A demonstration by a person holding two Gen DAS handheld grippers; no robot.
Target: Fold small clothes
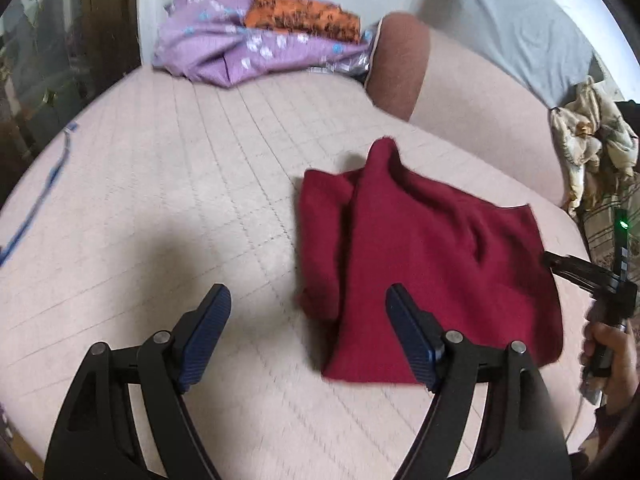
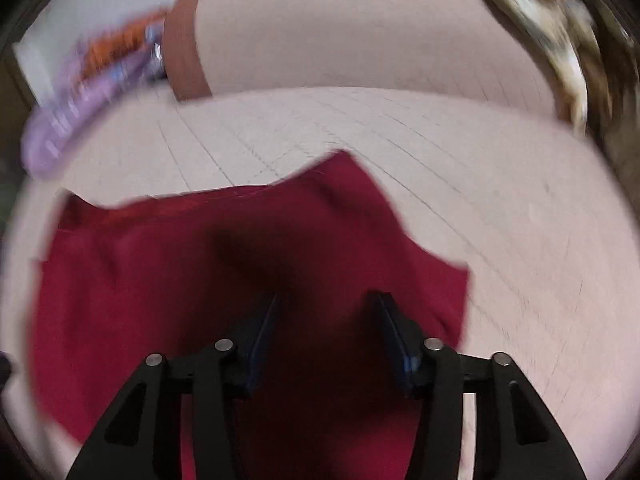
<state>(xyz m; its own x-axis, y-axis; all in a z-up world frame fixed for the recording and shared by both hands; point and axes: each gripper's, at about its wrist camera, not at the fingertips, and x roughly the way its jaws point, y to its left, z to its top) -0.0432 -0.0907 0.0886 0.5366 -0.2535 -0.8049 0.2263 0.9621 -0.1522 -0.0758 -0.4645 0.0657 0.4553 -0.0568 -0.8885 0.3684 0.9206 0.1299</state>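
While the dark red garment (image 1: 432,272) lies partly folded on the quilted beige mattress cover (image 1: 180,184), one narrow portion is seen laid over its middle, running up to a blunt point at the far edge, and a second layer is visible along its left side. The left gripper (image 1: 308,300) is held spread above the bedding, with nothing between its blue ribbed pads (image 1: 206,332); the right-hand pad is seen over the garment's near left edge, though contact cannot be confirmed. In the right wrist view, which is blurred, the right gripper (image 2: 326,300) is shown parted directly over the red cloth (image 2: 200,280), and no fabric is seen caught between its fingers; a dark shadow is cast on the cloth just ahead of them. From the left wrist view the right gripper (image 1: 554,262) is glimpsed at the garment's right edge, held by a hand (image 1: 610,354). A beige bolster with a brown end (image 1: 400,68) is placed beyond the garment, well apart from it. A lilac floral cloth (image 1: 224,44) with an orange patterned piece (image 1: 300,16) on top is heaped in the far corner. A grey pillow (image 1: 520,20) is propped against the wall, and a crumpled cream patterned cloth (image 1: 592,140) is seen at the right. A blue cord (image 1: 36,208) is trailed along the left edge of the bed.
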